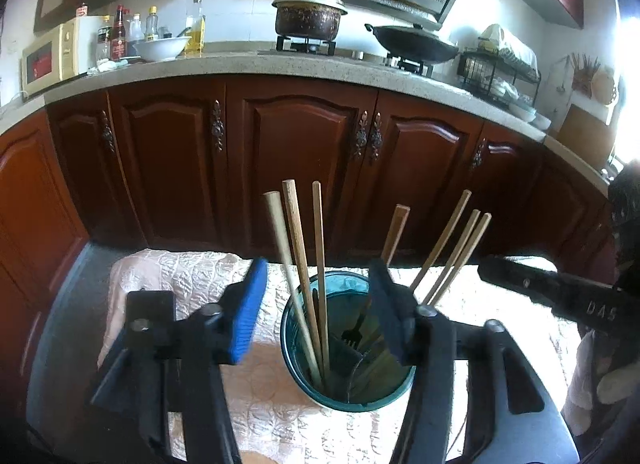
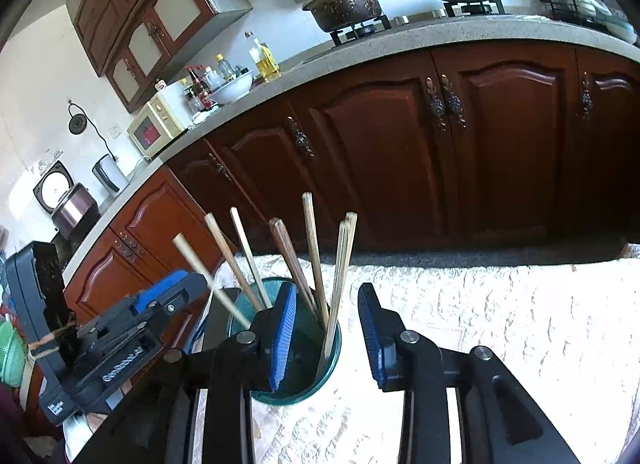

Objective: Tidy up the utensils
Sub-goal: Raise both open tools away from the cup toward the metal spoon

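Left gripper point(image 1: 316, 314) hanging part-open, empty, astride glass holder point(image 1: 304, 376) rim; right gripper point(image 2: 326, 334) part-open, empty, beside holder. Chopsticks point(image 1: 298, 248) standing inside holder on bench point(image 1: 192, 276). Risk: finger nudging rim, tipping holder.

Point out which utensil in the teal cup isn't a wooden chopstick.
The dark fork, standing low inside the teal cup; the chopsticks are pale wood, rising above its rim.

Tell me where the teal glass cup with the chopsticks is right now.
The teal cup stands on the pale quilted cloth in front of the cabinet doors, between the left tongs' open fingers in the left wrist view, low and centre-left in the right wrist view.
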Available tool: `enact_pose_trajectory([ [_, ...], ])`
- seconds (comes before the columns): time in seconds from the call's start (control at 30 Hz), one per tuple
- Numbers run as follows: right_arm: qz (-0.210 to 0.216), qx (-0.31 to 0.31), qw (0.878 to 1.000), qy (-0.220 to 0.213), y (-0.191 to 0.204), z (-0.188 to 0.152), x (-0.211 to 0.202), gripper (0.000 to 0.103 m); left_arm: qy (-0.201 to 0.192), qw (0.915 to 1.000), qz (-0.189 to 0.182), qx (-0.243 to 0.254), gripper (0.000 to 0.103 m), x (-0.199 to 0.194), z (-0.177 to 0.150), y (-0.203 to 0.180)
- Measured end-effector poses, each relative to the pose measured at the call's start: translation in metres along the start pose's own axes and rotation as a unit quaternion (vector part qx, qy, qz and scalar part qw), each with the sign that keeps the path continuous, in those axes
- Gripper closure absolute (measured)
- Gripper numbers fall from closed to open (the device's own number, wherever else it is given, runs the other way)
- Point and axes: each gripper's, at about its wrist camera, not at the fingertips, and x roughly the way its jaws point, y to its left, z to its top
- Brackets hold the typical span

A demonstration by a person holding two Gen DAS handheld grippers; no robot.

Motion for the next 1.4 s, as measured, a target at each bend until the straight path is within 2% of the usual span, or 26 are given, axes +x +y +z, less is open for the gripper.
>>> enact_pose_trajectory([
  [0.1,0.003,-0.004,1.000,-0.002,0.006,-0.008,-0.009,0.072,-0.002,1.0000,0.006,0.001,0.041,-0.009,-0.002,0.000],
  [0.2,0.005,-0.014,1.000,-0.013,0.017,-0.018,-0.022,0.065,-0.008,0.9999,0.014,0.005,0.038,-0.021,-0.008,0.000],
  [0.3,0.002,-0.037,0.999,-0.009,0.031,-0.033,-0.025,0.064,-0.011,0.9996,0.025,0.005,0.033,-0.032,-0.017,0.000],
  [0.43,-0.009,-0.060,0.998,-0.001,0.044,-0.052,-0.028,0.064,-0.005,0.9995,0.031,0.005,0.033,-0.040,-0.032,0.002],
  [0.77,-0.023,-0.053,0.998,0.020,0.034,-0.077,-0.030,0.062,0.015,0.9987,0.050,0.000,0.033,-0.047,-0.061,0.001],
  [1.4,-0.042,-0.035,0.998,0.042,0.016,-0.107,-0.027,0.062,0.035,0.9981,0.051,-0.001,0.033,-0.044,-0.087,-0.005],
])
